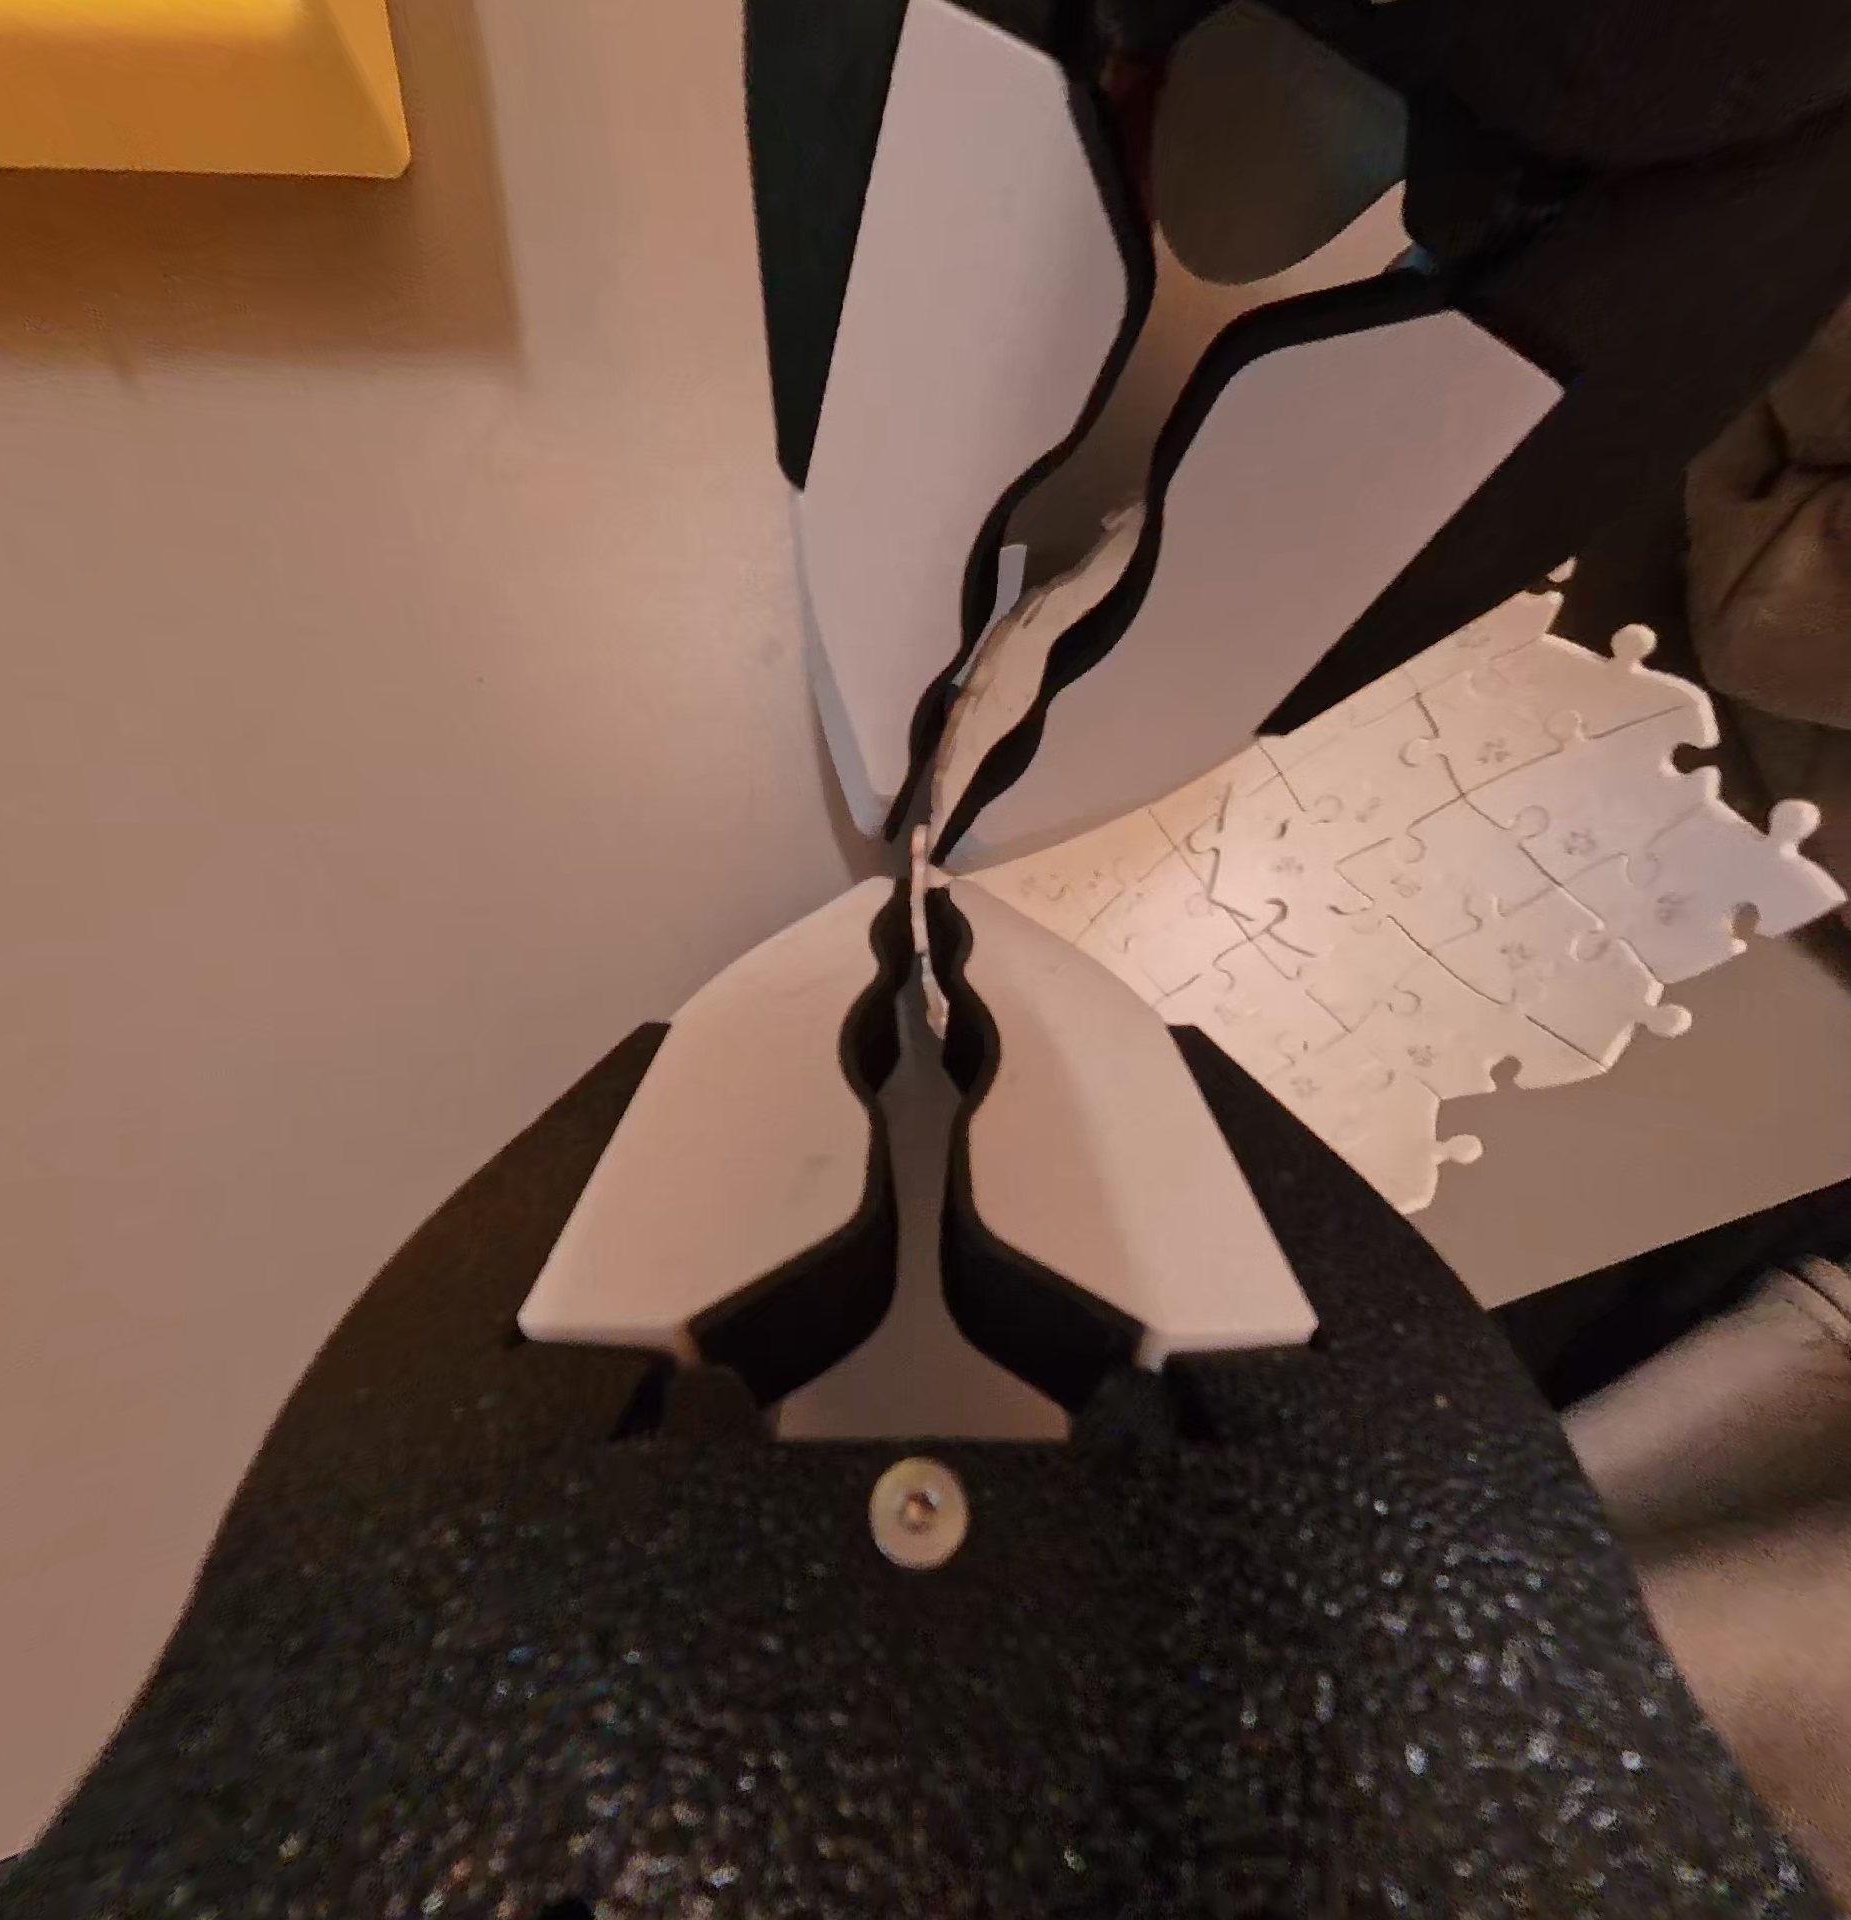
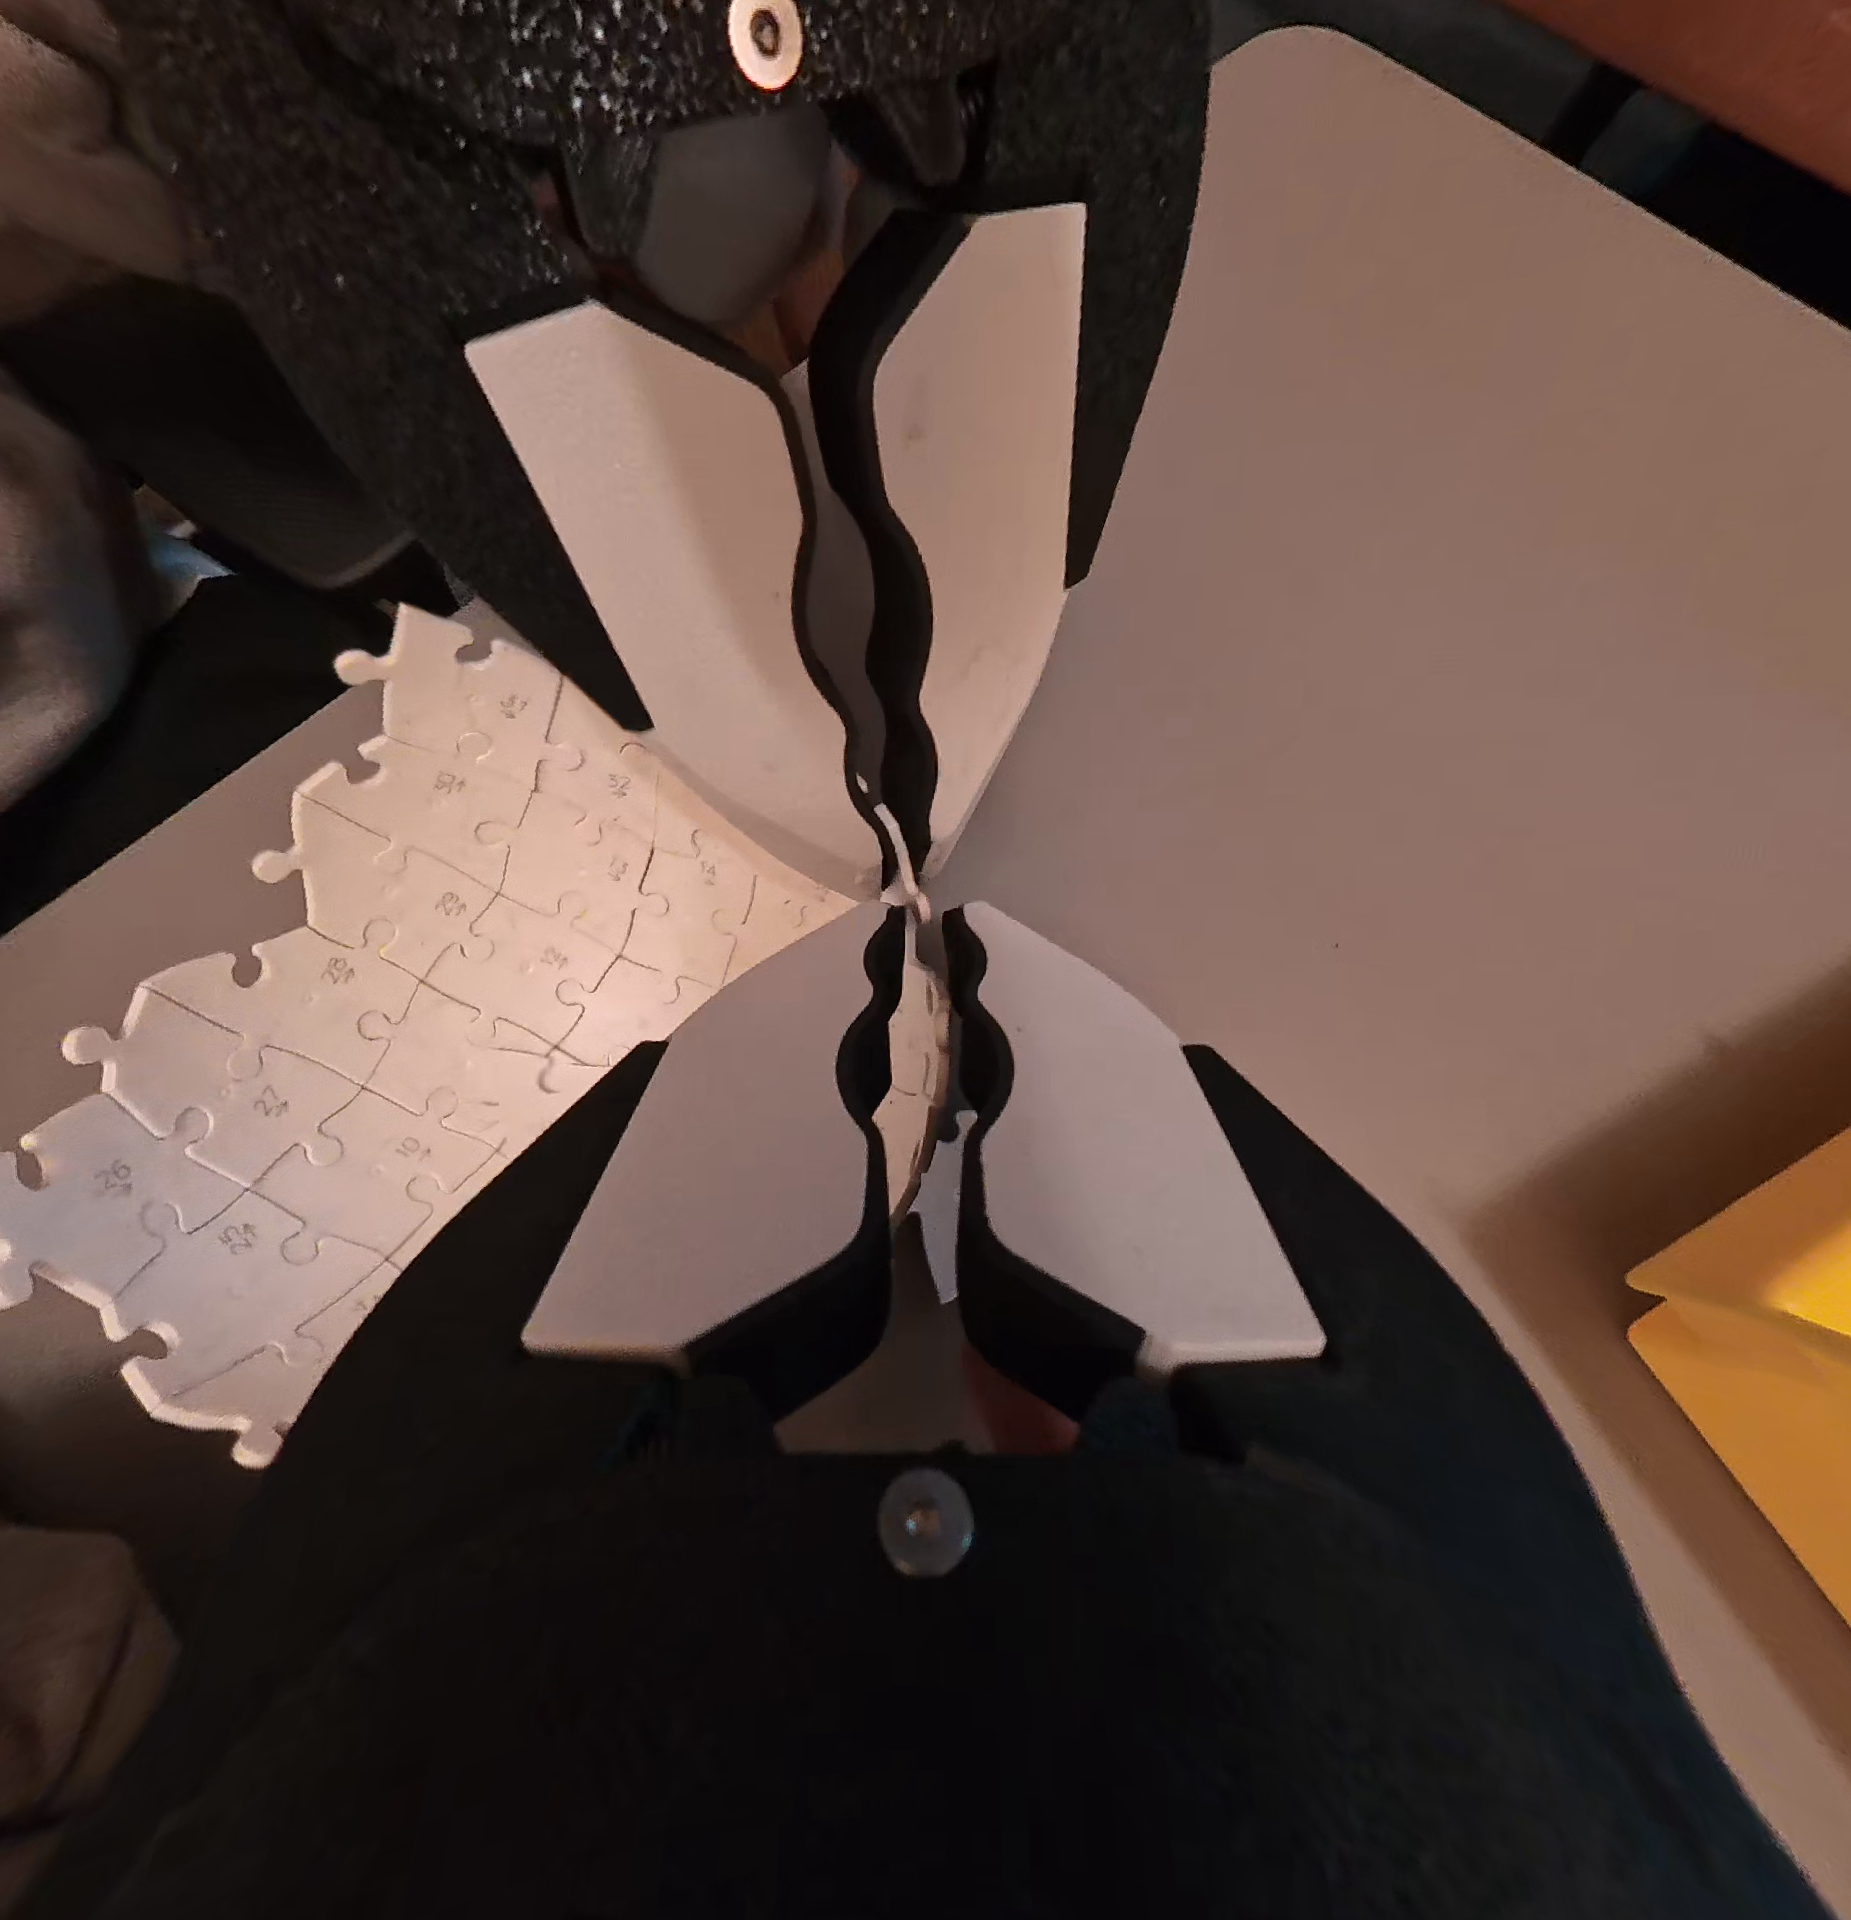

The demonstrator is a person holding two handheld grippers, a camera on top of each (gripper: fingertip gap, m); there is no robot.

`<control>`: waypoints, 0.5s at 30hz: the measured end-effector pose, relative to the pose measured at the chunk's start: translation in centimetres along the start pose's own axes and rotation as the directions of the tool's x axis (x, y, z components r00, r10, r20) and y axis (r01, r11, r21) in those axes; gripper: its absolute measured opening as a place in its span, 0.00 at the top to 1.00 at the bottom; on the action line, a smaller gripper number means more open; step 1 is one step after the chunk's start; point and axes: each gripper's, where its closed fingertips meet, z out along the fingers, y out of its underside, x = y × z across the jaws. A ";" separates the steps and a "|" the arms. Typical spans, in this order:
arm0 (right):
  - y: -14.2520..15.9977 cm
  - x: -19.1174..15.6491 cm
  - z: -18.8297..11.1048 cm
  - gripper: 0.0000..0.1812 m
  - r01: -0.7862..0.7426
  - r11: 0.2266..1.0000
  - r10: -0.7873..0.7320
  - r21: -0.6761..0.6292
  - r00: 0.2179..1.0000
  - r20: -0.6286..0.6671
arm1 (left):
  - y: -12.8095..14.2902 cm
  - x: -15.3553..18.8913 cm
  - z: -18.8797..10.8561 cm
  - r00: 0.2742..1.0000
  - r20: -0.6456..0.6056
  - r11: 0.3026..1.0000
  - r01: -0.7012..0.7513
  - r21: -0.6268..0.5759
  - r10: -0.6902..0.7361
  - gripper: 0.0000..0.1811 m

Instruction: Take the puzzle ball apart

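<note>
Left claw [image 1: 919, 914] and right claw [image 2: 913, 925] meet tip to tip, each clamped on the puzzle ball's [image 2: 381, 997] open shell edge.

A pale, matte tabletop [image 2: 1420, 644] fills the space beyond the fingertips in both wrist views, its surface plain and lit warmly. A yellow box or tray [image 1: 173, 83] sits on it, up and to the left of the left gripper's fingers, with its shadow falling on the table below it. The same yellow thing [image 2: 1773, 1351] shows low and to the right of the right gripper's fingers, where an inner fold or wall is visible. Grey-brown fabric [image 1: 1794, 582] bunches off the table's edge, to the right of the left gripper; it is possibly upholstery or clothing, too blurred to tell which.
</note>
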 end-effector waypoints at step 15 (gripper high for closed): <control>-2.7 1.0 -6.9 0.71 0.052 0.983 -0.005 0.174 0.966 -0.260 | -0.4 -0.9 -1.0 0.994 0.106 1.000 -0.020 0.016 0.019 0.80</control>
